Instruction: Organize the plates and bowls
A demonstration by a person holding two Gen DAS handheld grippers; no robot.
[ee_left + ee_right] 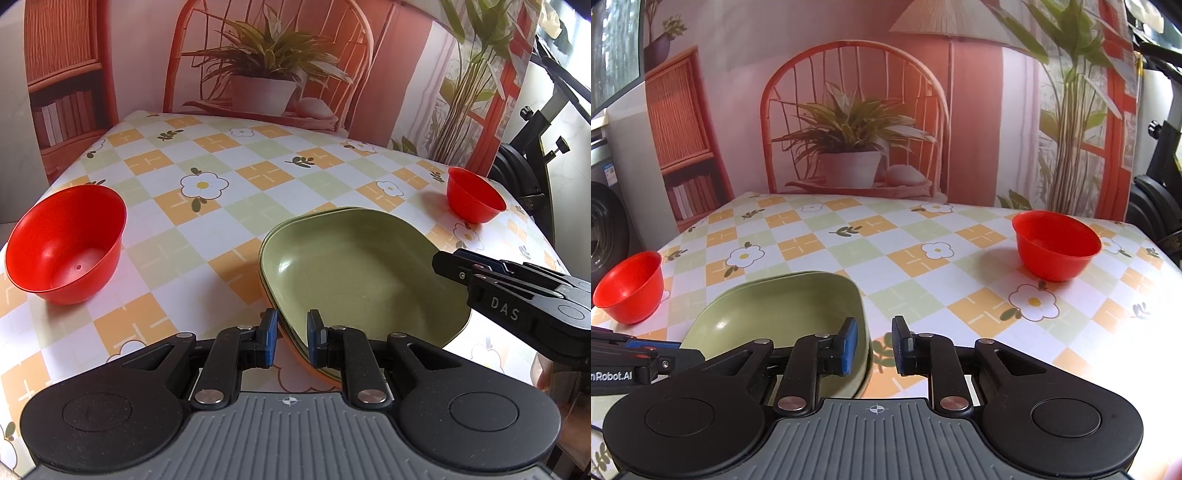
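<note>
Here, we cannot count the stacked plates (pixel 354 266) for sure: from the left wrist view we see a green top plate, another green rim just under it, and an orange edge at the bottom near the fingers, but the rest of each lower plate is hidden. The stack's near corner is cut off behind the left gripper (pixel 291 338), whose blue pads stand apart on either side of that rim; we judge the jaws released, with gaps showing beside the edge. The right gripper (pixel 874 345) is likewise spread, one pad over the plate's inside and the other over the tablecloth (pixel 923 266), straddling the right rim without pinching it.

The plates are rounded squares, so no long axis stands out; in the left view one corner points toward us. They rest on the checked, flowered cloth at the near middle of the table. One red bowl (pixel 66 245) sits upright well to the left, another red bowl (pixel 1056 245) upright far to the right, both apart from the stack.
</note>
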